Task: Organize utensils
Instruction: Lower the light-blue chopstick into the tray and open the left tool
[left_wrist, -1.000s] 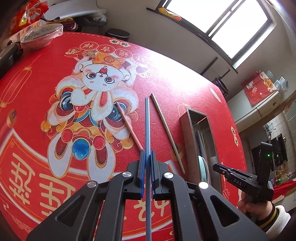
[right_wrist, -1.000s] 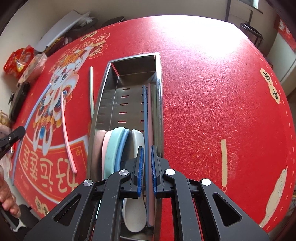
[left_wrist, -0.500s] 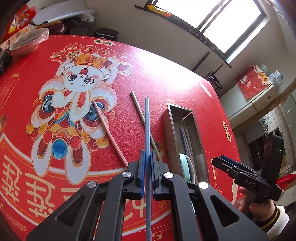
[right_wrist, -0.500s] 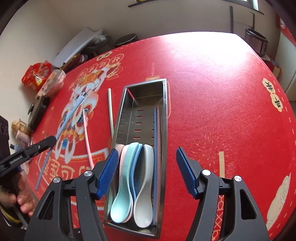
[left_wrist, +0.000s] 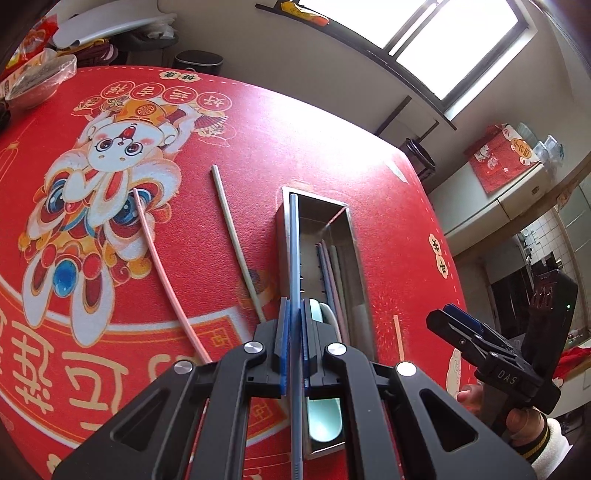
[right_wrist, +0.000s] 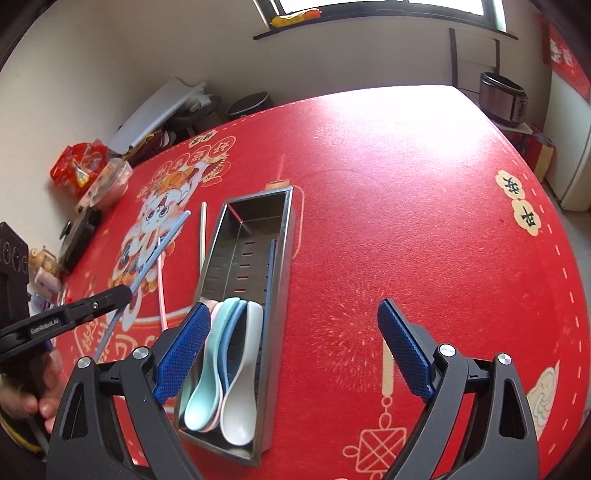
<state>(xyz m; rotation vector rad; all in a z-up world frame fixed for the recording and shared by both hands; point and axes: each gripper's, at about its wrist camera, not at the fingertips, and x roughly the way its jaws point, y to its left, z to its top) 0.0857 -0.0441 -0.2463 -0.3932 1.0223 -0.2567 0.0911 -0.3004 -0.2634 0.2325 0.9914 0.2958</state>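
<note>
My left gripper is shut on a blue chopstick, whose tip hangs over the left wall of the steel tray. From the right wrist view, that gripper and chopstick sit left of the tray. Several spoons and a blue chopstick lie inside. My right gripper hovers above the tray's near end, its jaws opening with nothing between them. A pink chopstick and a beige chopstick lie on the red cloth.
A snack bag, a plastic-covered bowl and a black device crowd the table's far left edge. A rice cooker stands beyond the far right corner. A hand holds each gripper.
The right jaws went from shut to wide open and pulled up and back from the tray. The left gripper carried the blue chopstick to the right, over the tray's left wall.
</note>
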